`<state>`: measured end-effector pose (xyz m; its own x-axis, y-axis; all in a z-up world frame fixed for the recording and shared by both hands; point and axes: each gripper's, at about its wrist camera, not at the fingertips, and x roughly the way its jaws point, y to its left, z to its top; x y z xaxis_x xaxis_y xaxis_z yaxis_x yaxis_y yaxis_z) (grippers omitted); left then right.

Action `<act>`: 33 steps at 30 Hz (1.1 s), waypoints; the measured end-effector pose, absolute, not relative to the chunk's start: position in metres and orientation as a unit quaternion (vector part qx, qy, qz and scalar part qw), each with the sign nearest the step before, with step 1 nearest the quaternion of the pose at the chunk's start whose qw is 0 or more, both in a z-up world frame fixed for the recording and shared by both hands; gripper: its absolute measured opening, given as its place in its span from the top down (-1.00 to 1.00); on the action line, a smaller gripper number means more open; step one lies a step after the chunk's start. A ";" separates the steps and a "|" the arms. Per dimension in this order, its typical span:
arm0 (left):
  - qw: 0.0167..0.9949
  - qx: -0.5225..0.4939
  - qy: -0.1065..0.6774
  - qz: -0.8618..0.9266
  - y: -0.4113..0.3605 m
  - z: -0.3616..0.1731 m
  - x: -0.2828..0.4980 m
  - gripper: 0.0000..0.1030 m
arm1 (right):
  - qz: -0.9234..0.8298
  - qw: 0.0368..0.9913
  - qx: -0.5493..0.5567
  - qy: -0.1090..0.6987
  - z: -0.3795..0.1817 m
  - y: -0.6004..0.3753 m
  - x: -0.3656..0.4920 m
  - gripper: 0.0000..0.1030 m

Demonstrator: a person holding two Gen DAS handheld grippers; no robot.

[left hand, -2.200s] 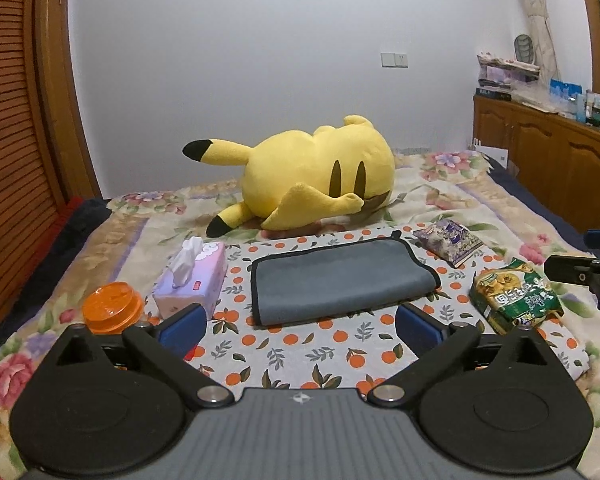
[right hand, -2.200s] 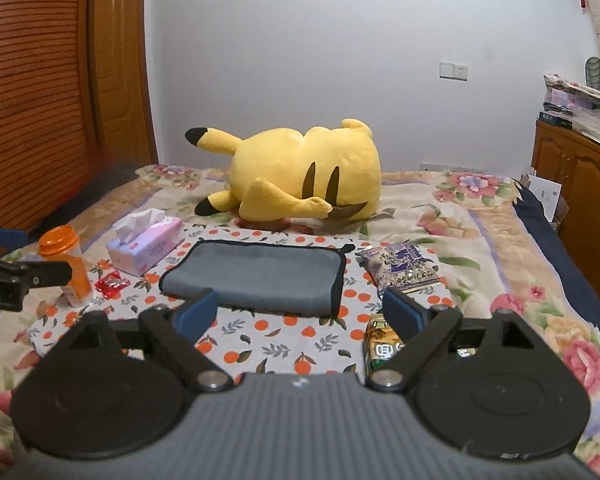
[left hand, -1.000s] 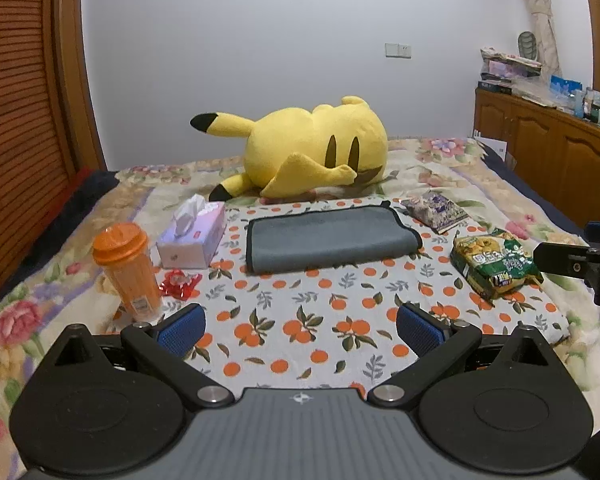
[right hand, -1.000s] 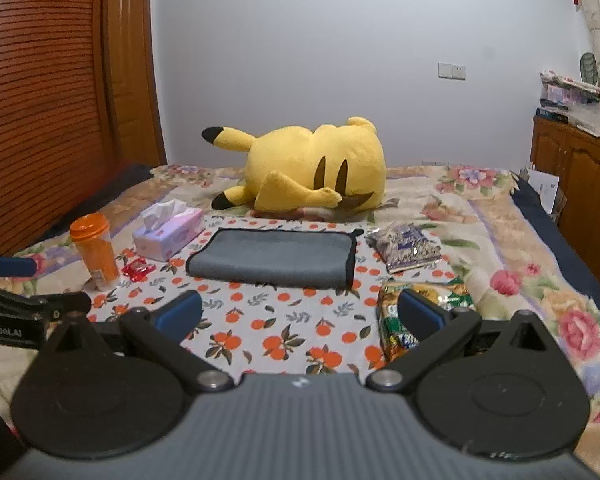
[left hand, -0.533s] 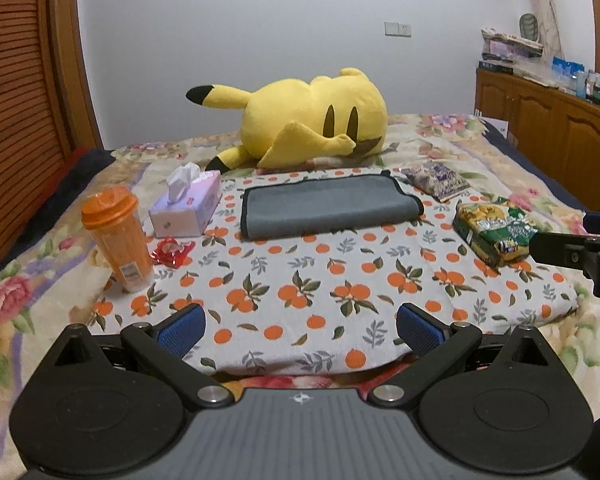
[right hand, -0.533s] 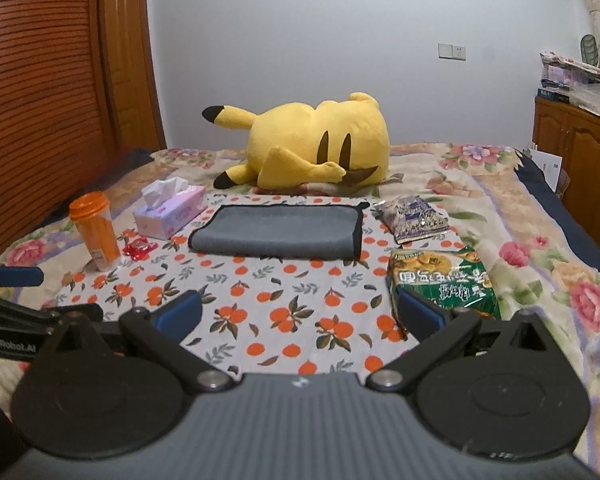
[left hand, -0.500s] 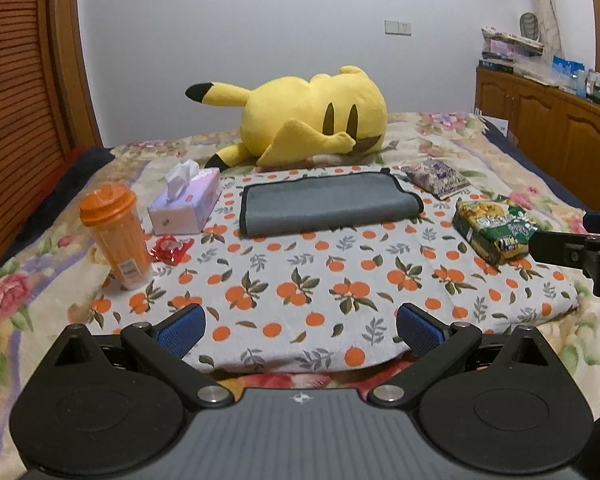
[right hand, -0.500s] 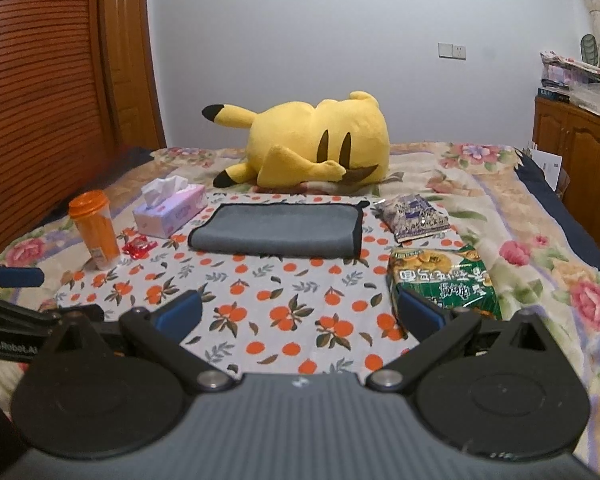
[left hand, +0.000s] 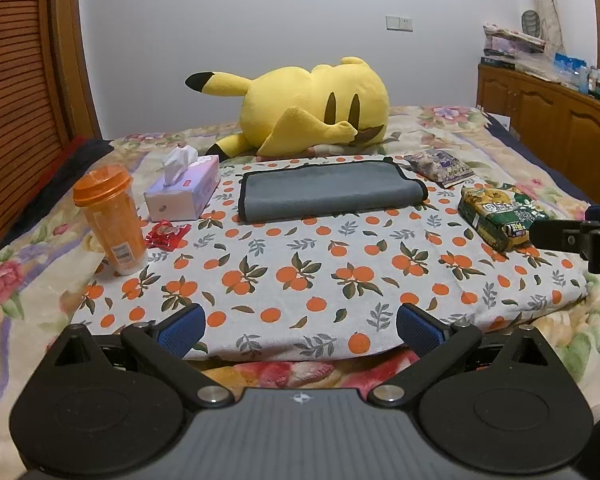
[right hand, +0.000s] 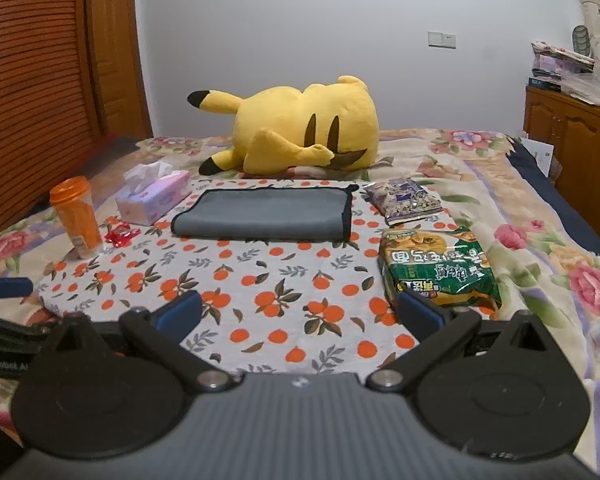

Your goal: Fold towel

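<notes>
A grey towel (left hand: 328, 190) with black trim lies folded on an orange-print cloth (left hand: 320, 264) on the bed; it also shows in the right wrist view (right hand: 264, 214). My left gripper (left hand: 300, 330) is open and empty, held back over the near edge of the cloth, well short of the towel. My right gripper (right hand: 298, 314) is open and empty, also well short of the towel. The right gripper's finger shows at the right edge of the left wrist view (left hand: 572, 236).
A yellow plush toy (left hand: 312, 108) lies behind the towel. A tissue box (left hand: 184, 192), an orange cup (left hand: 110, 218) and a red wrapper (left hand: 166, 234) stand to the left. A green snack bag (left hand: 500, 216) and a purple packet (left hand: 440, 166) lie to the right. Wooden cabinets (left hand: 560, 120) line the right wall.
Both grippers have drawn back from the towel toward the near edge of the cloth. Both stay open and empty. The towel has not moved.
</notes>
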<state>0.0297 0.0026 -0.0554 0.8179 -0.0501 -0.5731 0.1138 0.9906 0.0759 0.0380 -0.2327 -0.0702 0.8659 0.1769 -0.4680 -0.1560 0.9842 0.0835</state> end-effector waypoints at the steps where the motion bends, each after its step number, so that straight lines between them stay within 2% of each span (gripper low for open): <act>1: 0.953 0.050 0.297 -0.042 0.003 -0.055 0.030 -1.00 | 0.086 0.966 0.022 0.245 -0.071 -0.233 0.038 -1.00; 33: 0.962 0.053 0.266 -0.037 0.008 -0.046 0.024 -1.00 | 0.082 0.969 0.013 0.233 -0.070 -0.232 0.035 -1.00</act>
